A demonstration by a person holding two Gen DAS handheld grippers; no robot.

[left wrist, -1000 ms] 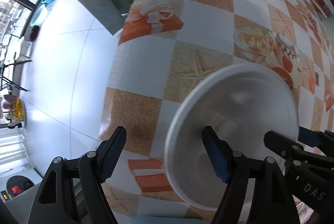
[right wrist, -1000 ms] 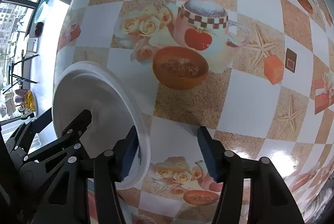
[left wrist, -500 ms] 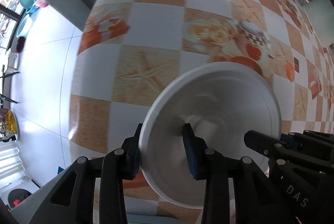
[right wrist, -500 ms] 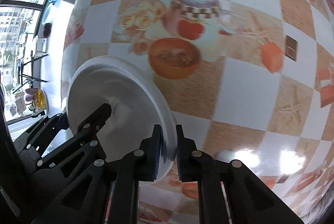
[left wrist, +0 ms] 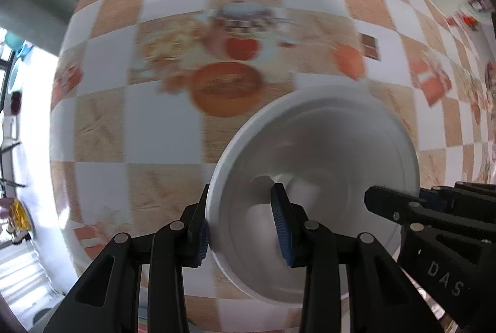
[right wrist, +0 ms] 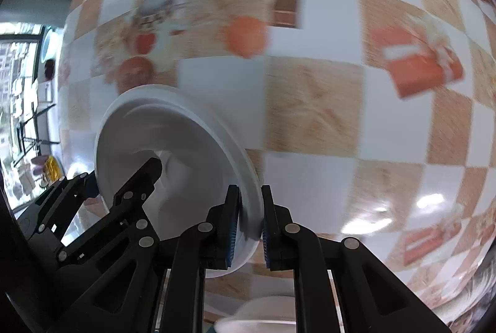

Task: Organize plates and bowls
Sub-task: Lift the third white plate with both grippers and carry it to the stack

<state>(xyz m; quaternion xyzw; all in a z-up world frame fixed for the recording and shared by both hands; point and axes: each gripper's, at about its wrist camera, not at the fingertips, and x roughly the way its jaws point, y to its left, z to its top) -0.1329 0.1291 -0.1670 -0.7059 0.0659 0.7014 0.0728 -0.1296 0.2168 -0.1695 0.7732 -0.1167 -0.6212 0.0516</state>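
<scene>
The white plate (left wrist: 313,187) hangs above the table (left wrist: 161,122), pinched on opposite rims: left gripper (left wrist: 245,224) and right gripper (right wrist: 249,227) both closed on it. It looks stiff, smooth and breakable; the rim seems the best hold.

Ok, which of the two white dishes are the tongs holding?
The white plate clamped by the left tongs and right tongs; the other white dish sits below, untouched.
</scene>
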